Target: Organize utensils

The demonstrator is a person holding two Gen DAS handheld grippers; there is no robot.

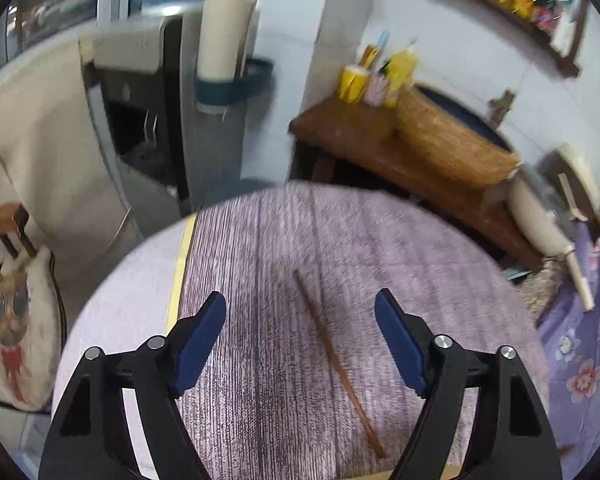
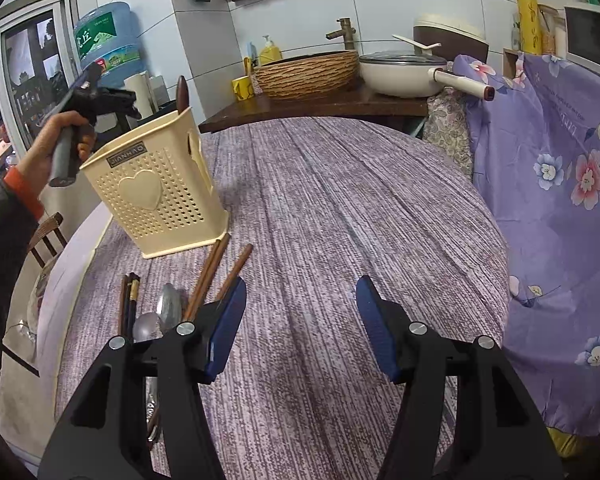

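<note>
My left gripper [image 1: 300,304] is open and empty above the purple tablecloth, with one brown chopstick [image 1: 338,360] lying between its fingers on the cloth. My right gripper [image 2: 300,292] is open and empty over the cloth. In the right wrist view a cream perforated utensil holder [image 2: 160,188] with a heart stands at the left. In front of it lie brown chopsticks [image 2: 212,272], dark chopsticks [image 2: 129,300] and metal spoons [image 2: 168,308], partly hidden by my right gripper's left finger. The left gripper's body [image 2: 88,100], held by a hand, shows behind the holder.
A round table [image 2: 340,208] has a wooden counter [image 2: 320,106] behind it with a woven basket [image 2: 308,70], a yellow cup [image 2: 242,88] and a white pan [image 2: 404,74]. A floral purple cloth [image 2: 560,200] hangs at the right. A chair [image 1: 8,232] and water dispenser [image 1: 152,120] stand left.
</note>
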